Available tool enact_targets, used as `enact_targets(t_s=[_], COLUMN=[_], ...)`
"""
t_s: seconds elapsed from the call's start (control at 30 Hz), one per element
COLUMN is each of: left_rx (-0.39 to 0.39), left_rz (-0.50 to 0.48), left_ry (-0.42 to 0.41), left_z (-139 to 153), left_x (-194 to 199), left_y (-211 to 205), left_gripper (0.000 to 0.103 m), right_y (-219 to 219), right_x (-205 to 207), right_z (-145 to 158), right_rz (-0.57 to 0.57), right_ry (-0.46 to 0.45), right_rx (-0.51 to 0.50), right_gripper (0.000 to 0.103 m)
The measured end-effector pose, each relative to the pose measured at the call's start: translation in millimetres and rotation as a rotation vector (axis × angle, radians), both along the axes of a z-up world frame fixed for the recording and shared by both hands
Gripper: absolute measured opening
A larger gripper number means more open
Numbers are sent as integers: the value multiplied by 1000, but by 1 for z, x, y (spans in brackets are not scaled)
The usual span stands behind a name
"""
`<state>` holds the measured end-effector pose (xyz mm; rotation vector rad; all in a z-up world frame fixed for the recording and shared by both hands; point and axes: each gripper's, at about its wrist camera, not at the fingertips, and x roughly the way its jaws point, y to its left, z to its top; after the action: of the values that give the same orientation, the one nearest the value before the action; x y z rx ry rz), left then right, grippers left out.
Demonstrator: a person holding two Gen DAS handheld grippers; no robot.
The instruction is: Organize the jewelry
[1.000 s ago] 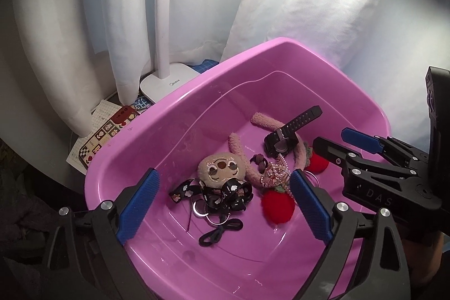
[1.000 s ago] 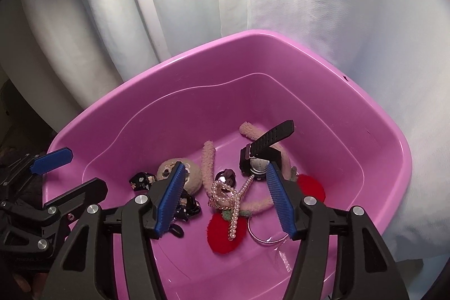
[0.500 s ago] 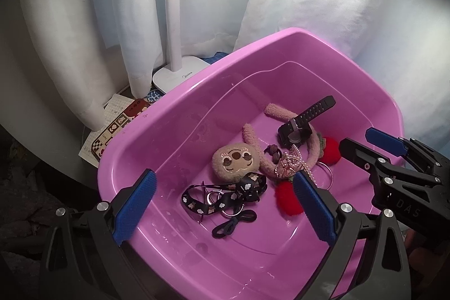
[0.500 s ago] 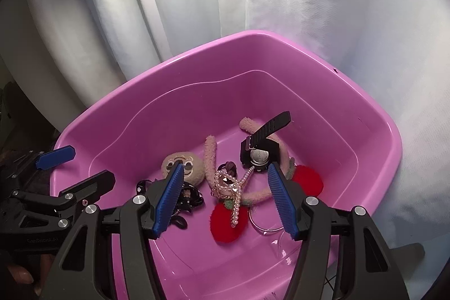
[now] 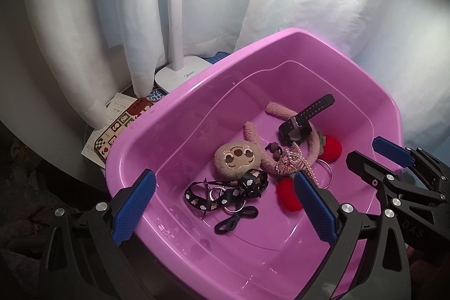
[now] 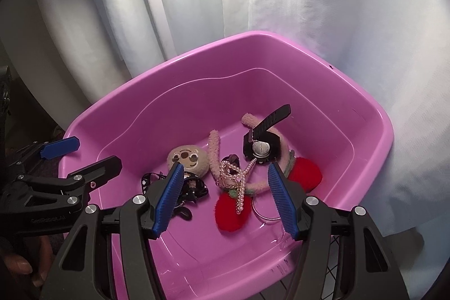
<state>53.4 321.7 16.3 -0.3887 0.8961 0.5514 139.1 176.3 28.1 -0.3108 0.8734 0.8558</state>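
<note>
Lying in pink basin, pearl necklace between spread right tool fingers

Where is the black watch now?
In both views the black watch lies inside the pink tub, toward its far right, on the fuzzy pink band.

The basin is open on top; its far half and near floor lie bare. The watch, plush, pearls, pompoms and lanyard crowd the middle. Curtain and lamp post close off the far side.
</note>
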Motion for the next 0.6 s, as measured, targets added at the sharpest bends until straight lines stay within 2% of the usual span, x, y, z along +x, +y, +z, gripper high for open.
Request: enact_targets(t_s=[0.4, 0.6], left_rx=[-1, 15], left_rz=[-31, -12], left_ry=[-16, -24], left_z=[5, 9], left_x=[-6, -11], left_y=[-7, -8], left_gripper=[97, 97], right_y=[-5, -9], right_x=[-10, -17], right_z=[1, 4], right_rz=[-5, -10], right_ry=[-10, -20], right_rx=[4, 12], right_gripper=[62, 62])
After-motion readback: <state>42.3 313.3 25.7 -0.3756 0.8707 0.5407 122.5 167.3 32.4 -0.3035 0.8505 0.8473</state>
